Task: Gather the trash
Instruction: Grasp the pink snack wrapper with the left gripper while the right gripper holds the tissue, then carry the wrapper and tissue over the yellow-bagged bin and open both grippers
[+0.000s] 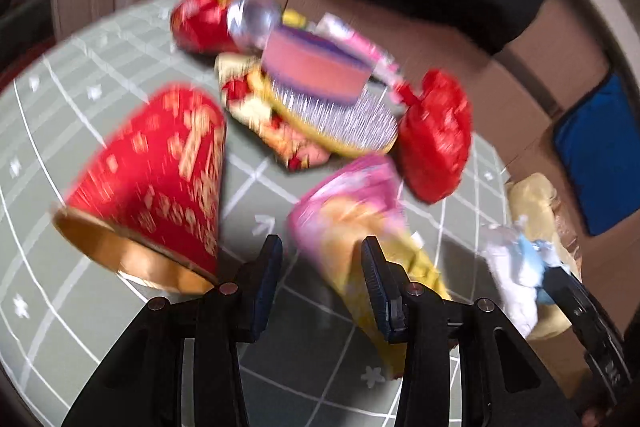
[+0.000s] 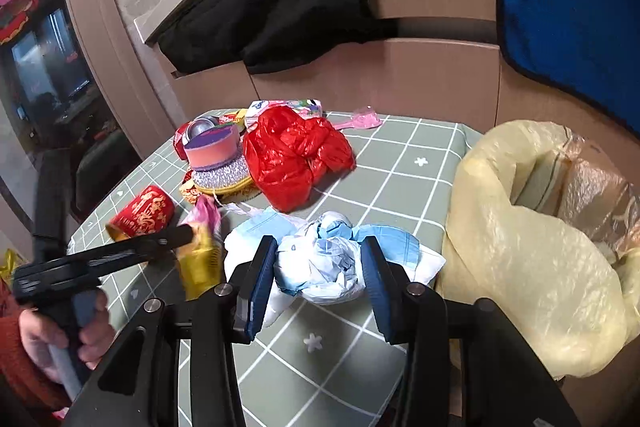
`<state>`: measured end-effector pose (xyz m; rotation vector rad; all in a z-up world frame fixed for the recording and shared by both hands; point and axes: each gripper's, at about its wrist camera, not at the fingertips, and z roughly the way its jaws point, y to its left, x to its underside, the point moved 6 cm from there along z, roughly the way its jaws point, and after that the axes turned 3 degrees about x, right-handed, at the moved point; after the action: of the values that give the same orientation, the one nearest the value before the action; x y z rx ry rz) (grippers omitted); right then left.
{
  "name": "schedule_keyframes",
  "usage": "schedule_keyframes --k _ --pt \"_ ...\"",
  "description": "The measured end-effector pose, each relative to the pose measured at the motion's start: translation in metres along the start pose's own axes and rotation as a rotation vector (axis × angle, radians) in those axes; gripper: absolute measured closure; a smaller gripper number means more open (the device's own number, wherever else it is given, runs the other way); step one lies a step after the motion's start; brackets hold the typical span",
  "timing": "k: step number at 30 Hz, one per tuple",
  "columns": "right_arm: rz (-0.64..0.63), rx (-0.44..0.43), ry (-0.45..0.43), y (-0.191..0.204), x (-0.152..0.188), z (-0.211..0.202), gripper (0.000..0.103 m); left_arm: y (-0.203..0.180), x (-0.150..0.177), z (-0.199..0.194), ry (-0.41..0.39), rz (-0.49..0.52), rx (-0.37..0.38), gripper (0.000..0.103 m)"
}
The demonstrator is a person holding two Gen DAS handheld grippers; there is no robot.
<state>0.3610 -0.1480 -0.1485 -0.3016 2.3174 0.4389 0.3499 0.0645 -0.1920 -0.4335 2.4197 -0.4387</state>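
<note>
My left gripper [image 1: 322, 243] is open over the green checked mat [image 1: 52, 131], with only the mat between its fingers. A pink and yellow wrapper [image 1: 352, 211] lies just past its right finger, not gripped. A red paper cup [image 1: 152, 187] lies on its side to the left. My right gripper [image 2: 320, 241] is shut on a crumpled white and blue wad [image 2: 324, 267], its pads pressing both sides. That wad [image 1: 516, 267] also shows at the right edge of the left wrist view. A yellowish trash bag [image 2: 540, 267] stands open just right of it.
At the back of the mat are a red plastic bag [image 2: 296, 155], a pink sponge [image 2: 212, 147] on a steel scourer [image 2: 224, 177], a red can [image 1: 200, 23] and more wrappers. A hand [image 2: 60, 339] in a red sleeve holds the left gripper [image 2: 176, 239]. Brown furniture with a black cloth [image 2: 280, 7] and a blue cloth [image 2: 560, 7] rises behind.
</note>
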Motion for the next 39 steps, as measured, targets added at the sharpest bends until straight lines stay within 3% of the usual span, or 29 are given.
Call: schedule_keyframes --k 5,10,18,24,27,34,39 --pt "0.007 -0.003 -0.004 -0.005 0.003 -0.001 0.062 -0.001 0.002 0.000 -0.028 0.027 -0.029 0.059" --pt "0.018 -0.005 -0.013 -0.007 0.000 -0.001 0.062 -0.012 0.007 0.004 -0.028 0.137 -0.082 0.058" --pt "0.015 0.003 -0.031 -0.017 -0.009 -0.002 0.062 -0.018 -0.002 0.013 0.062 0.031 0.001 0.058" --pt "0.042 0.009 -0.040 -0.033 -0.012 -0.005 0.062 -0.034 -0.009 0.024 0.088 0.039 0.042 0.088" --pt "0.043 0.011 -0.045 -0.034 -0.013 -0.009 0.062 -0.046 -0.015 0.014 0.050 0.080 0.066 0.097" --pt "0.004 0.007 -0.099 -0.022 -0.034 -0.029 0.062 -0.078 -0.039 -0.048 -0.148 0.238 0.059 0.099" --pt "-0.039 0.040 -0.179 -0.017 -0.067 -0.060 0.062 -0.119 -0.062 -0.095 -0.280 0.349 0.089 0.099"
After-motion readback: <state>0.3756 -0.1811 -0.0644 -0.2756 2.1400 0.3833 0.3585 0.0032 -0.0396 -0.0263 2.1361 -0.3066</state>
